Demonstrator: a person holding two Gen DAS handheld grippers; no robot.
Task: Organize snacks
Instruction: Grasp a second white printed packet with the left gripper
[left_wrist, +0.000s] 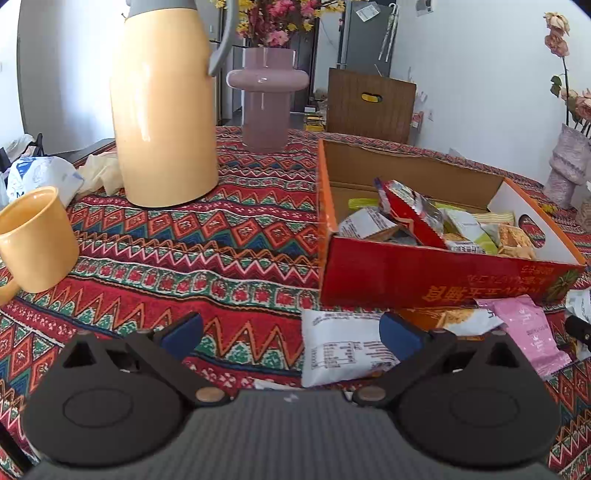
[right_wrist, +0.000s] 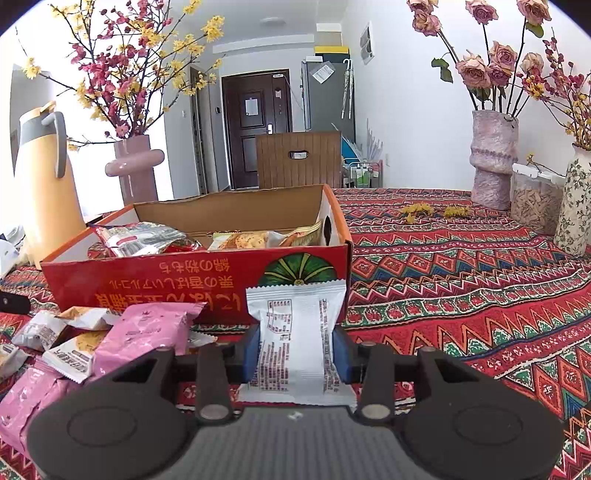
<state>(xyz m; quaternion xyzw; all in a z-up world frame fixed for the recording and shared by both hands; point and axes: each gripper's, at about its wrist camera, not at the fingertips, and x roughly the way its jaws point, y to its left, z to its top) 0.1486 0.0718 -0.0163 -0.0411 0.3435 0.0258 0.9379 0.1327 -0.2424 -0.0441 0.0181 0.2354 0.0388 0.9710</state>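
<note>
Right tool (right_wrist: 295, 354) has its blue pads pinched on a white snack packet (right_wrist: 295, 332), held upright just in front of the red cardboard box (right_wrist: 184, 280), which is already partly filled with snacks. Left tool (left_wrist: 291, 332) stands wide and holds nothing, a white packet (left_wrist: 340, 343) lying on the desk (left_wrist: 221, 240) by its right pad. Pink packets (right_wrist: 147, 332) lie loose beside the box.
</note>
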